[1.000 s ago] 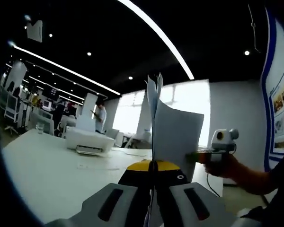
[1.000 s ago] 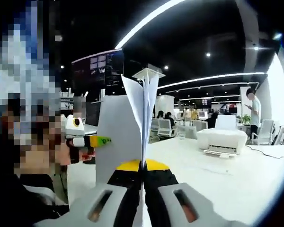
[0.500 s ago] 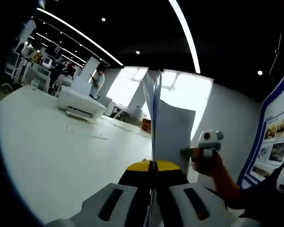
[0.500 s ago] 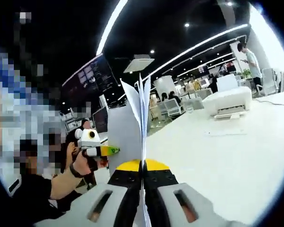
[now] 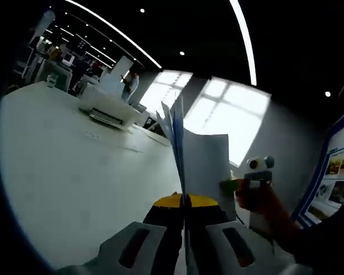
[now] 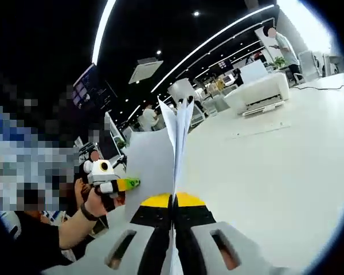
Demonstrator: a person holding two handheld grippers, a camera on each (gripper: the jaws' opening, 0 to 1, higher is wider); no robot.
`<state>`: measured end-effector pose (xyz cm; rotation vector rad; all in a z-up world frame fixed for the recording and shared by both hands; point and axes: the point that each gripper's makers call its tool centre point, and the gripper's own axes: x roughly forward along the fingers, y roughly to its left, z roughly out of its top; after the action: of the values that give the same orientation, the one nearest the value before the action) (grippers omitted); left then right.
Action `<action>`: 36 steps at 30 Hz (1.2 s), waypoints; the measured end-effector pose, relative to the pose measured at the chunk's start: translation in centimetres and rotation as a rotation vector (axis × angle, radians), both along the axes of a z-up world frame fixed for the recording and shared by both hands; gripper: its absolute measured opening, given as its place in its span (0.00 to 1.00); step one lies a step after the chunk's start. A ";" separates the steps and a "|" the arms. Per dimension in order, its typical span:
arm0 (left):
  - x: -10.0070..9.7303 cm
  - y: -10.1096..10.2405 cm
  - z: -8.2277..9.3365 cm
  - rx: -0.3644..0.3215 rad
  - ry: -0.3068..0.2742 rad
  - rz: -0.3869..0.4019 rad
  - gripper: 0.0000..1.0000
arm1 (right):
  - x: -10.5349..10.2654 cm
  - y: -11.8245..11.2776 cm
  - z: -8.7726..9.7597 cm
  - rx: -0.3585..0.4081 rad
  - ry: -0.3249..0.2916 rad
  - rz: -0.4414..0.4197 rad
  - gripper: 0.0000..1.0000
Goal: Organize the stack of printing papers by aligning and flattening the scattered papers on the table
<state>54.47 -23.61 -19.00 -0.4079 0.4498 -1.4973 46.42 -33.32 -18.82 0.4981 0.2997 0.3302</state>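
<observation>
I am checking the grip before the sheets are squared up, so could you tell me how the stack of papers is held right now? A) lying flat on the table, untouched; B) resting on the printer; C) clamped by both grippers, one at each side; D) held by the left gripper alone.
C: the stack of papers stands edge-on between the shut jaws of the left gripper, and likewise in the right gripper, above the table.

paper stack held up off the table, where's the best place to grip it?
Probably the two opposite side edges, one gripper from each side, as now. The paper stack stands edge-on in the left gripper and right gripper, both jaws shut on it. The free top corners fan apart, so pinch across all sheets.
</observation>
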 end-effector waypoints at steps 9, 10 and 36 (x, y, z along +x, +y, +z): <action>1.0 0.2 -0.5 -0.024 -0.082 0.079 0.06 | 1.0 -0.2 -1.4 -0.031 0.010 -0.032 0.00; 0.9 0.3 -0.4 -0.028 -0.090 0.086 0.06 | 1.1 -0.2 -1.4 -0.027 0.008 -0.031 0.00; 1.5 -0.3 -5.1 0.093 -0.277 0.159 0.07 | 2.9 -0.3 -6.7 -0.161 0.034 -0.085 0.00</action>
<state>55.93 -23.89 -24.12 -0.1546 0.2594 -1.3481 49.37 -33.62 -25.49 0.3567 0.3347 0.2129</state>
